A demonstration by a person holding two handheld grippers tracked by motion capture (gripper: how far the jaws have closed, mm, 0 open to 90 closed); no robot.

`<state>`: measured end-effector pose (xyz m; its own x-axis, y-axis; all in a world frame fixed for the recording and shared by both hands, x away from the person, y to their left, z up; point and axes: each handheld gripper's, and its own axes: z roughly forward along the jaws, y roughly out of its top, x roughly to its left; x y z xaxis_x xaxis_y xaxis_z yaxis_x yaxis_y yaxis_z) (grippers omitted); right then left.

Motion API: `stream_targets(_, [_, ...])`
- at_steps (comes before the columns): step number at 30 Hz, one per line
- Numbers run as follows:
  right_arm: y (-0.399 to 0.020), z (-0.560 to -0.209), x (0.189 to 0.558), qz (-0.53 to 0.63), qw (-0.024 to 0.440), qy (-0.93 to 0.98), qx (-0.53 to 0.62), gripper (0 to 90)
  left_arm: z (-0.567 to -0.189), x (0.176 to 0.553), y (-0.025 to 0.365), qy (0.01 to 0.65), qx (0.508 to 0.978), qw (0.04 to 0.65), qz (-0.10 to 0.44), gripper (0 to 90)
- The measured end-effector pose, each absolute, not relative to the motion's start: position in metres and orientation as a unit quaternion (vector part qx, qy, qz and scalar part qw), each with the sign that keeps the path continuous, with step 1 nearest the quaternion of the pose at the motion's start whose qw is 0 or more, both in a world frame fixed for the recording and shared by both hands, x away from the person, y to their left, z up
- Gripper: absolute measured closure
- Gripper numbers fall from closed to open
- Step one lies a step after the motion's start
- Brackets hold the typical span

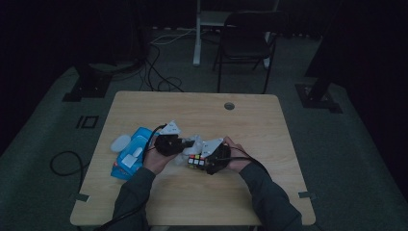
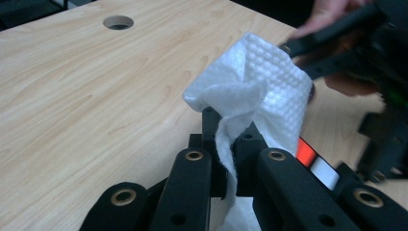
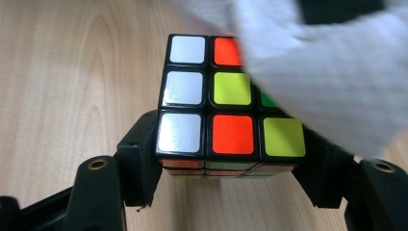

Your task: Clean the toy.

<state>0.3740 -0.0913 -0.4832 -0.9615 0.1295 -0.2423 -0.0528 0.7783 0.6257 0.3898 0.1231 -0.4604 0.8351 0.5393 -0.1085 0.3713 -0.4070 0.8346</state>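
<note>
So we've got the scrambled, multicoloured puzzle cube [image 3: 226, 101] pinched between the fingers of the right gripper [image 3: 231, 159], held just above the light wooden surface [image 1: 240, 125]. The left gripper [image 2: 226, 139] has its fingers pressed together on a crumpled white embossed paper tissue [image 2: 255, 91], and that tissue is draped over the cube's far top corner. Just to the cube's left sits a blue tissue pack [image 1: 129, 156].

What worries us: the grip sits low on the cube's sides, so a hard wipe could probably twist it out. The tissue is also thin and bunched, so it may slip free or tear.
</note>
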Motion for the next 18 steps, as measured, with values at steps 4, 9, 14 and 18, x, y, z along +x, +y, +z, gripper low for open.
stream_targets(4, [-0.089, -0.481, 0.371, 0.342, 0.13, 0.931, 0.012, 34.3, -0.461, 0.393, 0.117, 0.273, 0.836, 0.467, 0.089, 88.3])
stream_targets(9, [-0.087, -0.478, 0.37, 0.348, 0.13, 0.929, 0.006, 34.3, -0.466, 0.397, 0.112, 0.275, 0.838, 0.464, 0.084, 88.3])
stream_targets(14, [-0.089, -0.477, 0.371, 0.346, 0.134, 0.928, 0.008, 34.3, -0.471, 0.4, 0.111, 0.276, 0.842, 0.457, 0.075, 88.3])
stream_targets(18, [-0.089, -0.477, 0.371, 0.346, 0.136, 0.928, 0.007, 34.3, -0.471, 0.402, 0.112, 0.279, 0.843, 0.454, 0.068, 88.3])
